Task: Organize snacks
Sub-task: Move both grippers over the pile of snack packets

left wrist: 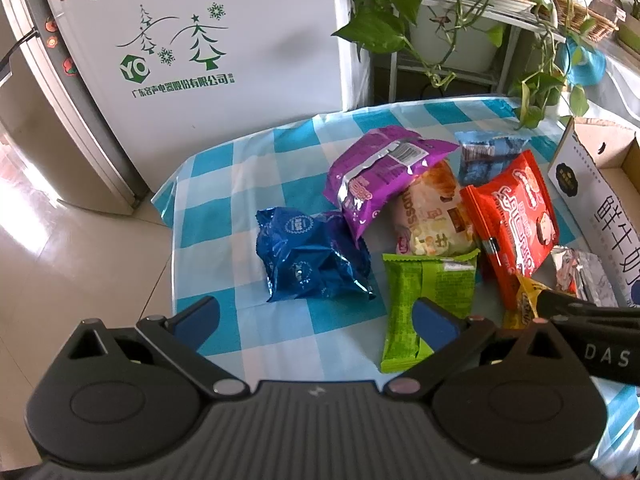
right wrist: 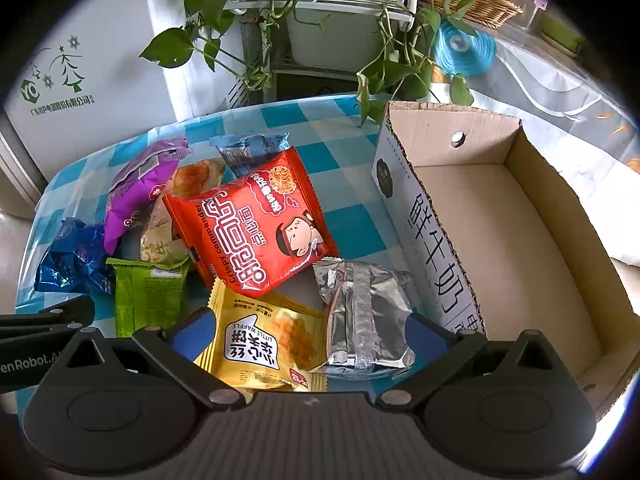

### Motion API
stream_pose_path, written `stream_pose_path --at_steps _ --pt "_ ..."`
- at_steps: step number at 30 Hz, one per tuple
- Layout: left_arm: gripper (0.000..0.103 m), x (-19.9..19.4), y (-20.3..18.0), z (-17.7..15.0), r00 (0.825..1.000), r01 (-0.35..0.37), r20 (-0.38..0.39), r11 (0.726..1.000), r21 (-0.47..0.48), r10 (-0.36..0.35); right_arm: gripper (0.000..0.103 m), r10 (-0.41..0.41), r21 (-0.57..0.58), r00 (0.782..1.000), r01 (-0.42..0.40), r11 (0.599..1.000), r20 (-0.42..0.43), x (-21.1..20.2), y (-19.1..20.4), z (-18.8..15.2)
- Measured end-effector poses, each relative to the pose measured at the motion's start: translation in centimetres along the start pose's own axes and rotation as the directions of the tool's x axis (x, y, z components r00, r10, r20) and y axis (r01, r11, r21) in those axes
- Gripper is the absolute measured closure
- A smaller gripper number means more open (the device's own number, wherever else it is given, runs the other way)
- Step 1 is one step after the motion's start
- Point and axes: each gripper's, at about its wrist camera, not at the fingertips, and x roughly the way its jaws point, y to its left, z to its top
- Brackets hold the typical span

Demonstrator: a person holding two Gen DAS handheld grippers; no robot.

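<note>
I judge nothing sorted yet: the open brown cardboard box (right wrist: 516, 216) sits empty, snack packets (right wrist: 252, 220) heaped beside it on the checked cloth, my left gripper (left wrist: 316, 316) and right gripper (right wrist: 308, 332) both spread wide, holding nothing

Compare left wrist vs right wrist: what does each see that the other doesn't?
Left wrist only: the full blue packet and the floor beside the white appliance.

Right wrist only: the cardboard box interior, with no snacks in the part visible, and the whole yellow waffle packet and silver packet between the open right gripper.

Both: red packet, purple packet, green packet, checked tablecloth.
</note>
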Motion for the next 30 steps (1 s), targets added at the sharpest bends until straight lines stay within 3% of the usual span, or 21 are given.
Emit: stream_pose_path --at_steps 30 --pt "0.002 0.06 0.79 -0.64 0.999 0.040 0.019 0.998 -0.041 -0.040 0.000 0.011 -0.025 1.000 -0.010 1.000 0.015 -0.14 0.26 -0.10"
